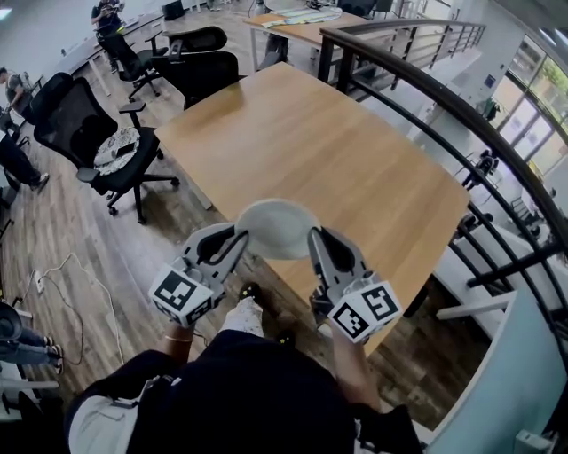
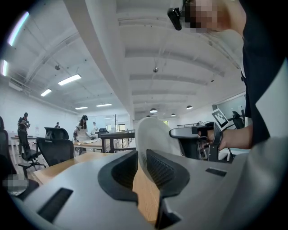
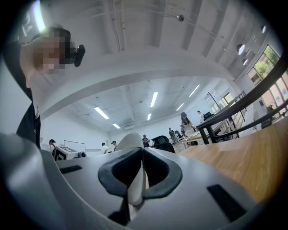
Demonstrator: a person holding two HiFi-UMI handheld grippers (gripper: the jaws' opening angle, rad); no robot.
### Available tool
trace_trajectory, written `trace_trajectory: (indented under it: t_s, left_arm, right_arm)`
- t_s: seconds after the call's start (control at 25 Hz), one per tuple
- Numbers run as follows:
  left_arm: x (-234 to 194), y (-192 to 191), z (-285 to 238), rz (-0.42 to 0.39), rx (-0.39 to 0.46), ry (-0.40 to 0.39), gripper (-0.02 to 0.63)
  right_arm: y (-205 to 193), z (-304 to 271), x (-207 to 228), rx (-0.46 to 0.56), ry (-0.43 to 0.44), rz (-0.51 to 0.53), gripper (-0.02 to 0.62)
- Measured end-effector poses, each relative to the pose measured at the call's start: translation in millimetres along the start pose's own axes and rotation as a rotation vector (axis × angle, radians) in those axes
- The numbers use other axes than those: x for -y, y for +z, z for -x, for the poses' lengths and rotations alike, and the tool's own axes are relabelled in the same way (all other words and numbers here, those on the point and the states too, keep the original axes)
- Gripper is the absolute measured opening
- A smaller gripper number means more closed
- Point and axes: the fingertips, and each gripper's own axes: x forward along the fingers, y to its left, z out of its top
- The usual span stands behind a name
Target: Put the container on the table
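Note:
A pale grey round container (image 1: 277,229) hangs just above the near edge of the wooden table (image 1: 328,142). My left gripper (image 1: 241,238) is shut on its left rim and my right gripper (image 1: 312,238) is shut on its right rim. In the left gripper view the container's rim (image 2: 155,134) rises upright between the jaws of the left gripper (image 2: 140,157), with the table top showing below. In the right gripper view the thin rim (image 3: 128,140) is pinched between the dark pads of the right gripper (image 3: 141,155). The container's inside is hidden.
Black office chairs (image 1: 84,133) stand on the wood floor left of the table. A dark curved railing (image 1: 444,97) runs along the table's right side. Another table with papers (image 1: 293,27) stands at the back. A cable (image 1: 62,275) lies on the floor.

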Motion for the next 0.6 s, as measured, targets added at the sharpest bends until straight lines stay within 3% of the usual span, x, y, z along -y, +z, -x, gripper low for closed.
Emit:
trace_trajectory:
  t_s: [0.6]
  left_arm:
    - [-76.3,3.3,-97.6,-0.004,0.035,-0.206,0.051]
  right_arm:
    - [11.7,-62.2,75.2,0.042,-0.213,0.037,0.025]
